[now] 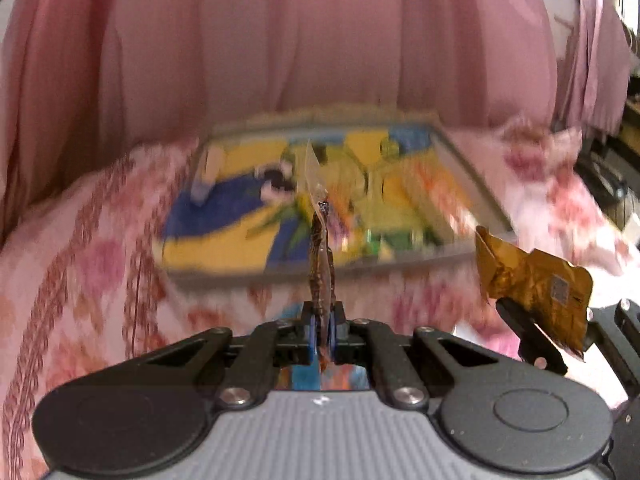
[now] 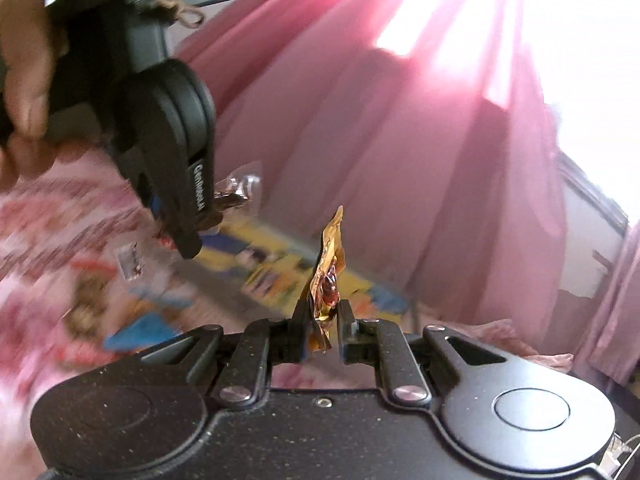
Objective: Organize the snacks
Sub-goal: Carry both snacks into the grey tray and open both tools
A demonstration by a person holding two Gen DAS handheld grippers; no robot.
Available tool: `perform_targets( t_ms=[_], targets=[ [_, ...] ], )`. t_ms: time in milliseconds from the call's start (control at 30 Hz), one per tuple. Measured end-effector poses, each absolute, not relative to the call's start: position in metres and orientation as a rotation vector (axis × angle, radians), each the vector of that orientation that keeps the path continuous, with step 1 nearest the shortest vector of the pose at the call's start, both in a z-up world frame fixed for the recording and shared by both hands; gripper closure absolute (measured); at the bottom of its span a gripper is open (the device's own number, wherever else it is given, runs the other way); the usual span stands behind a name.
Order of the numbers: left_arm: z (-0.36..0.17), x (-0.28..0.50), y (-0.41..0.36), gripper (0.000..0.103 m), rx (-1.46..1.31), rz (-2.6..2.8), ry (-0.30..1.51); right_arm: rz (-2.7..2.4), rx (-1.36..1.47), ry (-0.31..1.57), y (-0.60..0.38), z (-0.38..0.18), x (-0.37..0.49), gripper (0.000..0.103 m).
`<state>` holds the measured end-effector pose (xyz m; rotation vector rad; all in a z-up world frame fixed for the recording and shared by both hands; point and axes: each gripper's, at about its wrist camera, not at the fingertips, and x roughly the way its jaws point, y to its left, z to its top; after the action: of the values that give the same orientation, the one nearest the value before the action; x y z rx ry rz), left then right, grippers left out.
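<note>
The left gripper point(image 1: 321, 320) is pinching a thin snack pack point(image 1: 320, 256). The pack is seen edge on. It looks dark brown low down and clear and shiny at the top, and it stands straight up from between the blue pads point(image 1: 308, 340). The pads are pressed tight on its lower end.

The right gripper point(image 2: 323, 322) holds a gold wrapper point(image 2: 327, 276). It is crinkled foil with a bit of red showing in a fold. In the left view the wrapper point(image 1: 536, 280) is flat-on and has a small printed square on it. The jaws are nearly together and the foil sits between them, sticking up past the tips.

Behind both is a tray point(image 1: 472, 168) full of yellow, blue and green packs, all blurry. It lies on a pink flowery cloth point(image 1: 80, 264). More blurry packs lie on the cloth at the left in the right view. Pink curtains point(image 1: 280, 40) hang at the back. A hand point(image 2: 28, 80) grips the left tool. Nothing sits between the two snacks and the tray. Both snacks are held up in the air, near the tray's front edge.
</note>
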<state>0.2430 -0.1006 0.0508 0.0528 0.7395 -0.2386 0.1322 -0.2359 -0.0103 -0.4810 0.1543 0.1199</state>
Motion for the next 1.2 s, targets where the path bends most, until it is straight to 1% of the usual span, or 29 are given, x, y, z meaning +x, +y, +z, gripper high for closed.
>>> perform_targets(
  t_ms=[133, 300, 533, 767, 1100, 1200],
  targets=[
    [0.062, 0.266, -0.109, 0.097, 0.039, -0.209, 0.678, 0.090, -0.382, 0.140, -0.247, -0.002, 0.162, 0.089],
    [0.062, 0.298, -0.115, 0.097, 0.047, -0.175, 0.649, 0.078, -0.327, 0.148, -0.258, 0.000, 0.195, 0.089],
    [0.036, 0.339, -0.119, 0.096, 0.112, -0.084, 0.722, 0.144, -0.191, 0.193, -0.261, 0.002, 0.229, 0.089],
    [0.022, 0.366, -0.132, 0.095, 0.149, -0.050, 0.729, 0.174, -0.081, 0.270, -0.270, -0.003, 0.256, 0.089],
    [0.002, 0.373, -0.146, 0.095, 0.093, -0.071, 0.752, 0.123, 0.011, 0.338, -0.292, -0.007, 0.266, 0.088],
    [0.000, 0.372, -0.146, 0.094, 0.066, -0.074, 0.763, 0.090, 0.022, 0.344, -0.296, -0.007, 0.265, 0.084]
  ],
)
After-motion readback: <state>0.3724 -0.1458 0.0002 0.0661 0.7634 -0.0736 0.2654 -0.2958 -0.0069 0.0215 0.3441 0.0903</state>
